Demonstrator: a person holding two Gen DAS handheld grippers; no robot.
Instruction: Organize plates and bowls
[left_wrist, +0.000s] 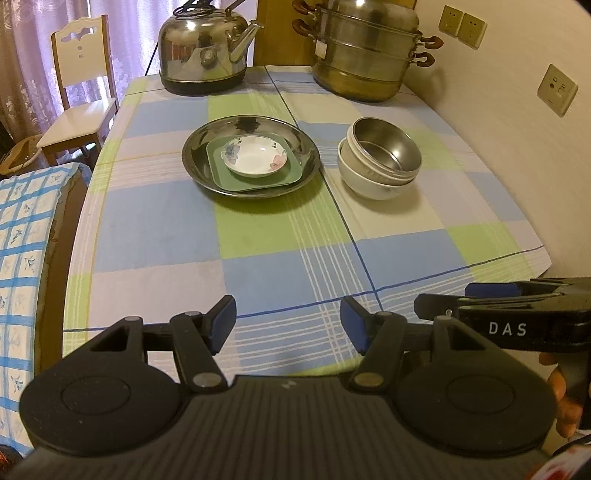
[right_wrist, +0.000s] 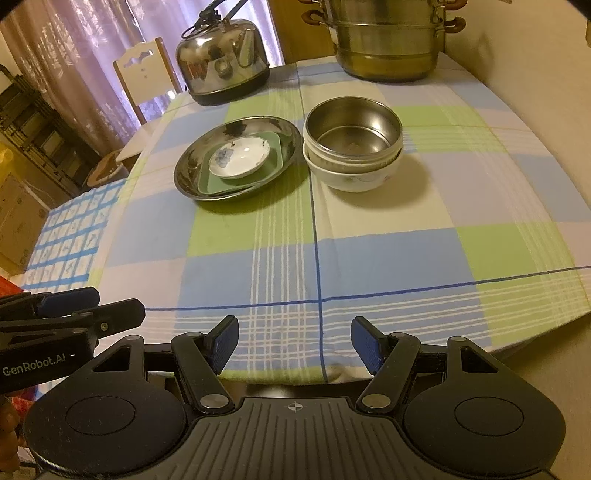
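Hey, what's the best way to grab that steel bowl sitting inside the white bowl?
Probably by its rim. The steel bowl sits nested in the white bowl, so its lower wall is hidden and only the rim stands clear. Bring the right hand-held gripper down from above on the near edge, one finger inside and one outside the thin wall, then lift straight up.

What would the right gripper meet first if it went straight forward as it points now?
Probably the checked tablecloth: the open right gripper points down at bare cloth. The stacked bowls lie further on, though depth is uncertain.
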